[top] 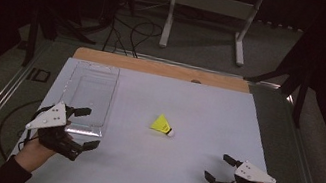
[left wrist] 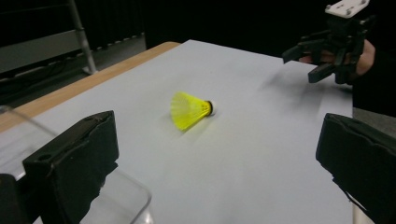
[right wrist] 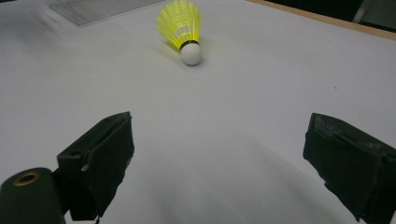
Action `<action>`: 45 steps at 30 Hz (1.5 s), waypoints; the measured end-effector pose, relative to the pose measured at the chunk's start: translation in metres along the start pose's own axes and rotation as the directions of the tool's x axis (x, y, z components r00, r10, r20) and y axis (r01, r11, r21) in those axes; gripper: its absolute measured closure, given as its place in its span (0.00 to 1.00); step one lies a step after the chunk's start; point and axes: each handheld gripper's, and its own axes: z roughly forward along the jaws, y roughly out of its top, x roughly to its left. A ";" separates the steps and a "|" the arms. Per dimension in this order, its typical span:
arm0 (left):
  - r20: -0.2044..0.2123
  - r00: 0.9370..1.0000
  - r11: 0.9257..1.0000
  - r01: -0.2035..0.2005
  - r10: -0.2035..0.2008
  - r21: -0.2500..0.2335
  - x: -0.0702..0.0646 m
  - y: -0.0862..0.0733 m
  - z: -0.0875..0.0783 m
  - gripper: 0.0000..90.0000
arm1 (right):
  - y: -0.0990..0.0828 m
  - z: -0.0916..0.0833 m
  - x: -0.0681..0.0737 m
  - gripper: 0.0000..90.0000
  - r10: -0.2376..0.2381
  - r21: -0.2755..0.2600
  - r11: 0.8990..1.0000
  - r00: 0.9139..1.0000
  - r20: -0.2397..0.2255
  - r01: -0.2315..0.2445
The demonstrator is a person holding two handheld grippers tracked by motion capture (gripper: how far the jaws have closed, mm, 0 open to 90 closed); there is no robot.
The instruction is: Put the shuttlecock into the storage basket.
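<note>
We log: left gripper [top: 85,127] and right gripper [top: 216,167], both low over the counter [top: 198,108], jaws spread wide, empty, flanking a yellow shuttlecock [top: 162,124].

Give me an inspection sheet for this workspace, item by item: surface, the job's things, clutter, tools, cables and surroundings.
Surface: white board on a wooden table, bare apart from two items.
Job's things: yellow shuttlecock lying on its side near the middle, white cork toward the person's right; clear plastic tray at the left, nothing seen in it.
Clutter: nothing seen.
Tools: left tool open, at the tray's near edge; right tool open, at the near right; both hand-held, neither touching the shuttlecock.
Cables: black cables on the floor beyond the table; one loop at its left.
Surroundings: dark room, white metal stand behind the table.
</note>
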 end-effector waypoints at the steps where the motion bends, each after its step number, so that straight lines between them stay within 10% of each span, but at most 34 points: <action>1: 0.009 1.000 1.000 -0.004 0.004 0.003 0.000 0.002 0.002 0.00 | 0.000 0.000 0.000 0.10 -0.005 0.000 1.000 1.000 0.001 0.005; 33: 0.184 0.980 0.982 -0.106 0.077 0.153 0.003 0.046 0.085 0.00 | 0.000 0.001 0.000 0.10 0.002 -0.007 1.000 1.000 -0.021 -0.002; 45: 0.221 0.971 0.960 -0.146 0.093 0.240 0.008 0.053 0.131 0.00 | 0.000 0.001 0.000 0.10 -0.003 -0.006 1.000 1.000 -0.024 0.003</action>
